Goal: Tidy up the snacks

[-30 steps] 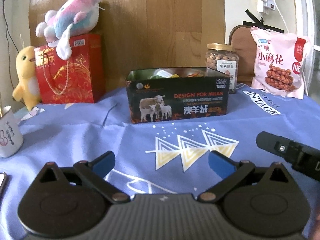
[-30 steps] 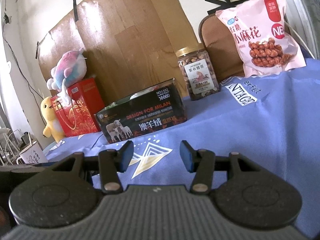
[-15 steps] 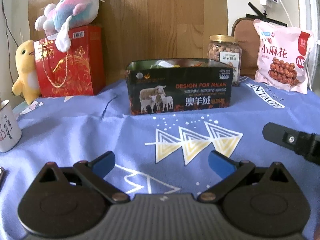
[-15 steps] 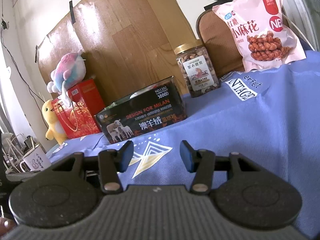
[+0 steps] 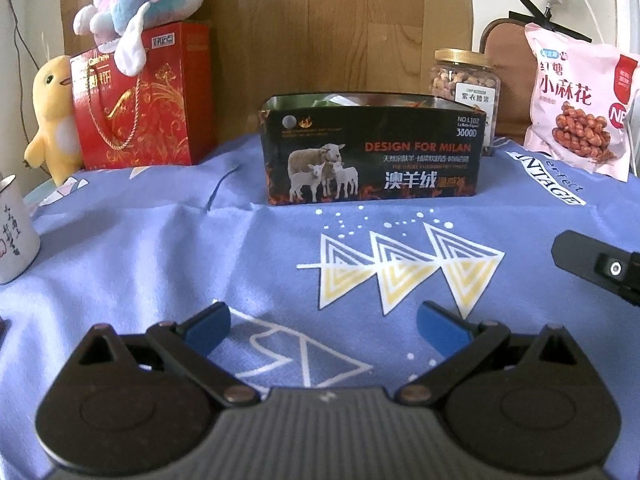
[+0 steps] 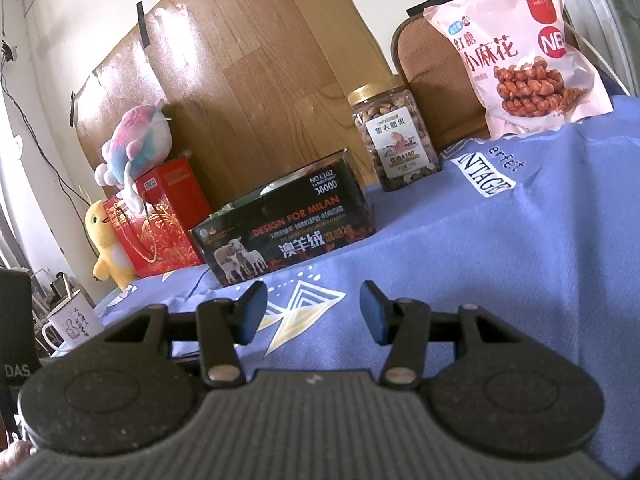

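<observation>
A black open-topped box (image 5: 372, 152) (image 6: 284, 232) printed with sheep stands mid-table on the blue cloth, with a few snack wrappers just showing over its rim. Behind it to the right stands a gold-lidded jar of nuts (image 5: 466, 88) (image 6: 394, 136). A pink bag of fried twists (image 5: 580, 104) (image 6: 516, 48) leans at the far right. My left gripper (image 5: 322, 326) hangs open over the cloth, well in front of the box, nothing between its blue pads. My right gripper (image 6: 312, 314) is open and empty too; its black finger (image 5: 600, 266) shows at the right edge of the left wrist view.
A red gift bag (image 5: 140, 100) topped by a pastel plush (image 5: 144, 0) stands at the back left beside a yellow chick toy (image 5: 52, 120). A white mug (image 5: 14, 232) (image 6: 74, 320) sits at the left edge. A wooden board (image 6: 248, 72) backs the table.
The left wrist view has tilted slightly, so the box and the snacks sit a little higher in frame. The right gripper's view has shifted slightly. Both jaws keep their width.
</observation>
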A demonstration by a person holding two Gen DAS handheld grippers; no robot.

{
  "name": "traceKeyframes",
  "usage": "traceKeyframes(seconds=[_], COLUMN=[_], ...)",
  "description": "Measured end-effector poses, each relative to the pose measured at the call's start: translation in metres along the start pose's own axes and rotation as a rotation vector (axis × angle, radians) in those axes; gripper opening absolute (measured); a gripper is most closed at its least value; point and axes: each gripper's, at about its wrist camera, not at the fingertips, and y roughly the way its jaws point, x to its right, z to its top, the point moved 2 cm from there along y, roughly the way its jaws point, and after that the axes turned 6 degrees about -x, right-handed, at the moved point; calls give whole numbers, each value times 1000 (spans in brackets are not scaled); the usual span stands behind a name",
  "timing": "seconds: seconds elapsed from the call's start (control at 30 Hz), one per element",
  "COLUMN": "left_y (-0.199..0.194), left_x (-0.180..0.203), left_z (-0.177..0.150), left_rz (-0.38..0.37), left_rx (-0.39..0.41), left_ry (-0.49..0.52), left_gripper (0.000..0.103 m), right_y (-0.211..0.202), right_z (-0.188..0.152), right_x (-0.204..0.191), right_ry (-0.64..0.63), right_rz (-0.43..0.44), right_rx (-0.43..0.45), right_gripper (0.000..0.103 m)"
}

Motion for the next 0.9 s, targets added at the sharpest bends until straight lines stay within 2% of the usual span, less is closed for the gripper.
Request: traceKeyframes(seconds=[0.9], left_y=[-4], left_x=[0], left_z=[0], left_rz=[7], left_rx=[28], left_ry=[3], left_gripper=[103], right_y=[-1], right_z=[0], right_x=[3], right_ry=[15], right_rz=[0], right_rx=[2], right_gripper=[57])
